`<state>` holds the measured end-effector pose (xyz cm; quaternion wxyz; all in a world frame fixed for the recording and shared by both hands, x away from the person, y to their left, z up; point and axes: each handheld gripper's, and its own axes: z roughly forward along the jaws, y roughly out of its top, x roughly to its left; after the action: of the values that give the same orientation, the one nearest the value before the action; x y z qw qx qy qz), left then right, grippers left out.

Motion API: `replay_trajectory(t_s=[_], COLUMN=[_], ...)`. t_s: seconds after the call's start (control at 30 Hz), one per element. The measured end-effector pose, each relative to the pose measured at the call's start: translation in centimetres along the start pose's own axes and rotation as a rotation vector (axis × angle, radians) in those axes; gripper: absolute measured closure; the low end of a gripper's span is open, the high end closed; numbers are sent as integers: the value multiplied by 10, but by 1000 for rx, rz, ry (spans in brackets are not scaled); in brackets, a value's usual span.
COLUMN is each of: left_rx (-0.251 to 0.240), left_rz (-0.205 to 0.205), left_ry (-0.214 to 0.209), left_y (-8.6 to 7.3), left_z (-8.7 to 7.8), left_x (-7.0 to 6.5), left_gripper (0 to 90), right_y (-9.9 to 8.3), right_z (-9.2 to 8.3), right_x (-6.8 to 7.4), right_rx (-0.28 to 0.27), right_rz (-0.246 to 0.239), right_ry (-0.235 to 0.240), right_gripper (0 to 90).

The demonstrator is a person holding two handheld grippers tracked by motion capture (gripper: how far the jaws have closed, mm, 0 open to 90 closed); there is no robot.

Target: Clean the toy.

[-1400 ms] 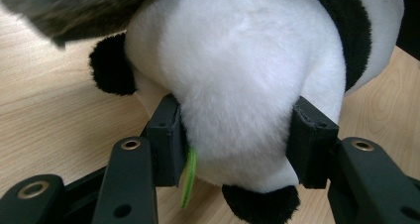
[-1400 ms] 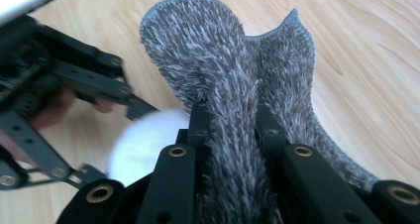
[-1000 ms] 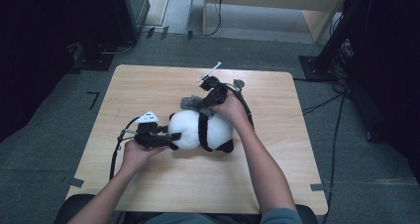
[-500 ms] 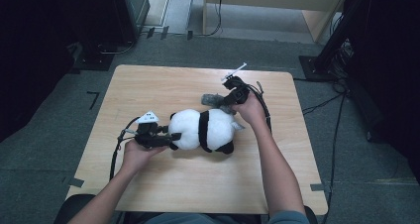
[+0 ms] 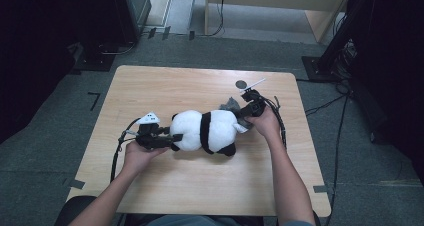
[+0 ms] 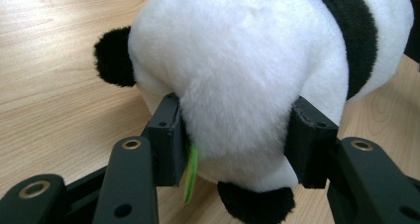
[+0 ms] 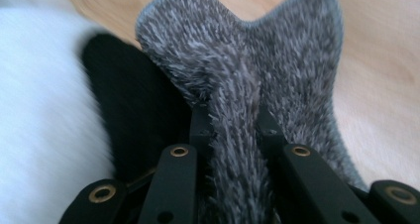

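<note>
Right, the panda [image 5: 202, 131] lies on its side across the middle of the table [image 5: 165, 86], white body with a black band around it, head end toward the person's right. The left gripper [image 5: 167, 140] is on the rump end, held level just above the wood, jaws partway closed and pressing into the white fur on both sides. From the left gripper view the pads [image 6: 167, 137] sink into the plush [image 6: 237, 75], a small green tag [image 6: 190, 172] hanging beside the one on the left of that view, a black foot [image 6: 256, 204] under the grip and another black foot [image 6: 115, 58] off toward that view's left.

Over at the other end, the right gripper [image 5: 245, 111] has a grey fuzzy cloth [image 5: 231, 105] pinched tight, jaws nearly together with the cloth squeezed thin between them. The right gripper view shows it well: the grey pile [image 7: 247, 75] fans out into two lobes above the jaws, and a black furry part [image 7: 133, 100] of the panda sits right against it, white fur beside that. From above, the cloth sits at the panda's head end, touching it. A small dark disc [image 5: 241, 84] lies on the wood beyond the right hand [image 5: 265, 126], apart from everything. Cables trail from both grippers.
</note>
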<state>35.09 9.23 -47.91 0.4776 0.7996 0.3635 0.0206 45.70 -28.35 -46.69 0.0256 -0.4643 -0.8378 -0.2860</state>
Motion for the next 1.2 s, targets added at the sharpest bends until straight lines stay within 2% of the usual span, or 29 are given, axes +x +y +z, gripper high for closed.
replay_trajectory(t_s=[0.07, 0.1, 0.17, 0.33, 0.43, 0.57, 0.77, 1.0, 1.07, 1.1, 1.13, 1.2], left_rx=[-1, -1, 0, -2, -3, -4, -4, -8, -9, -10, -10, -11], left_rz=[-1, -1, -5, -9, -8, -9, -7, -13, -12, -10, -10, -6], left_ry=[0, 0, -4, -12, -12, -13, -15, -24, -25, -25, -25, -23], left_y=[0, 0, -1, -1, -1, -1, -1, -1, -1, -1, -1, -1], left_z=[0, 0, 0, 0, 0, 0, 0, 0, 0, 0, 0, 0], left_x=[0, 0, 1, 1, 0, 0, 1, 1, 1, 1, 1, 2], left_gripper=[482, 482, 482, 481, 480, 479, 470, 438, 426, 418, 414, 403], right_y=[-4, -7, -8, -7, -2, 7, 26, 46, 47, 51, 51, 55], right_z=[0, -1, -5, -32, -50, -68, -77, -63, -61, -53, -53, -43], right_x=[-3, -4, -4, 2, 13, 36, 79, 126, 129, 141, 141, 156], right_rx=[11, -2, -16, -127, -180, -238, -261, -234, -229, -214, -214, -192], right_rz=[10, 2, 22, 18, 3, -57, -156, -254, -260, -281, -281, -306], right_ry=[-13, -20, -23, -50, -63, -58, -44, -29, -21, -3, -3, 21], right_gripper=[769, 769, 769, 770, 770, 769, 766, 767, 767, 767, 767, 767])
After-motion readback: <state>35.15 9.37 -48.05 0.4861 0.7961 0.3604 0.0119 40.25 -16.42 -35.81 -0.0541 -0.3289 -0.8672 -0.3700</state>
